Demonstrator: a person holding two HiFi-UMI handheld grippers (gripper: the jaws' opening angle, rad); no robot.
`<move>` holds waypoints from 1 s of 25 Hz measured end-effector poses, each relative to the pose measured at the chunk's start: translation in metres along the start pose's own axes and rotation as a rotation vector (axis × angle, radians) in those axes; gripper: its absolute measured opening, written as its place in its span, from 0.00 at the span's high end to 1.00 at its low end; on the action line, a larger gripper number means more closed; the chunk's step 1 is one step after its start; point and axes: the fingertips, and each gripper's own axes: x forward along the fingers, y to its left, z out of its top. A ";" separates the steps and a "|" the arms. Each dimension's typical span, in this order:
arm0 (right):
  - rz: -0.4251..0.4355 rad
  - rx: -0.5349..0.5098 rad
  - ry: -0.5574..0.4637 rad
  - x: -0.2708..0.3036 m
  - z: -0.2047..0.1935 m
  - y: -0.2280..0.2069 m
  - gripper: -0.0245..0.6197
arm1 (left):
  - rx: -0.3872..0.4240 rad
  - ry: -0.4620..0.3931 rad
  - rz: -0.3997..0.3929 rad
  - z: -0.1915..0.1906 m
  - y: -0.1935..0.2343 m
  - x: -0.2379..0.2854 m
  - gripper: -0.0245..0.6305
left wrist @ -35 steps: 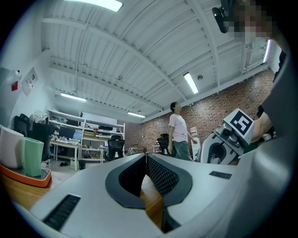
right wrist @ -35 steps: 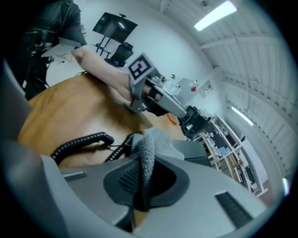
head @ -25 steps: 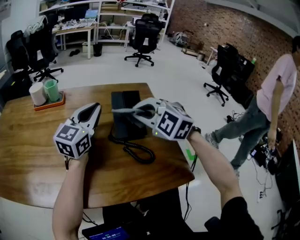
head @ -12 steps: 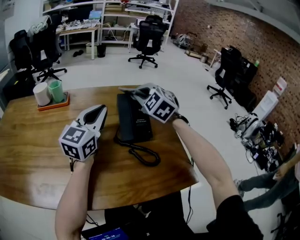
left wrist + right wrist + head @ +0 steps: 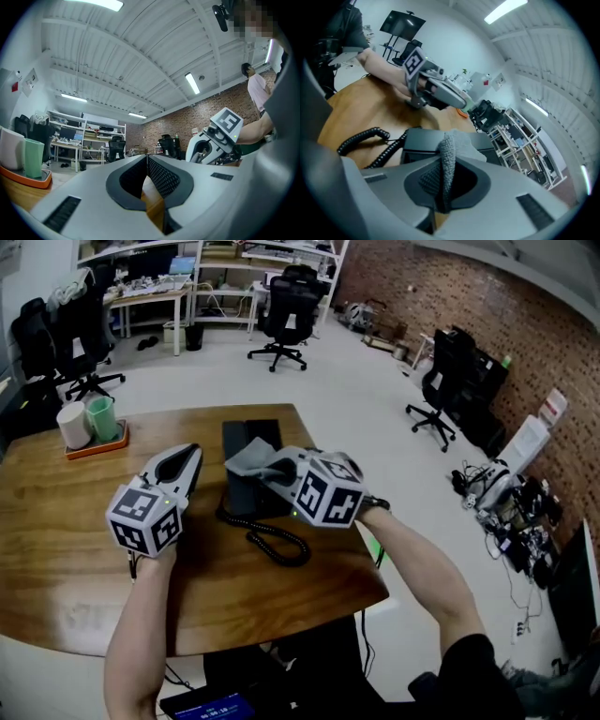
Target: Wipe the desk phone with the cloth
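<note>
A black desk phone (image 5: 246, 486) lies on the wooden table (image 5: 66, 521), its coiled cord (image 5: 278, 543) looping toward me. My right gripper (image 5: 266, 469) is shut on a grey cloth (image 5: 246, 457) and holds it over the middle of the phone. Seen from the right gripper view, the cloth (image 5: 451, 149) stands pinched between the jaws above the phone (image 5: 423, 139). My left gripper (image 5: 193, 452) rests just left of the phone, shut with nothing in it; its pads (image 5: 159, 177) meet in the left gripper view.
An orange tray (image 5: 97, 445) with a white cup and a green cup sits at the table's far left. The table's right edge (image 5: 342, 512) runs close beside the phone. Office chairs (image 5: 284, 307) and desks stand on the floor beyond.
The right gripper with the cloth has drawn back from the phone's far end to its middle. A person who walked at the right has left the view. The left gripper has stayed put.
</note>
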 end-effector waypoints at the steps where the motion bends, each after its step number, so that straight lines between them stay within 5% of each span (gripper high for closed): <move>1: 0.015 -0.016 0.002 -0.004 -0.001 0.011 0.92 | 0.000 0.000 -0.001 0.000 0.000 0.000 0.96; 9: 0.213 -0.150 0.040 -0.037 -0.012 0.071 0.92 | 0.000 0.001 -0.001 0.000 0.000 0.000 0.96; 11: 0.141 -0.078 -0.007 -0.041 -0.007 0.041 0.92 | 0.001 0.003 -0.002 0.000 0.001 0.000 0.96; 14: -0.105 0.099 -0.117 -0.044 0.008 -0.041 0.92 | 0.001 0.003 -0.001 0.000 0.001 0.000 0.96; 17: -0.297 0.213 -0.118 -0.029 0.003 -0.106 0.92 | -0.001 0.001 0.000 -0.001 0.002 0.000 0.96; 25: -0.270 0.255 -0.018 0.017 -0.026 -0.116 0.92 | 0.001 0.001 -0.001 0.001 -0.004 0.001 0.96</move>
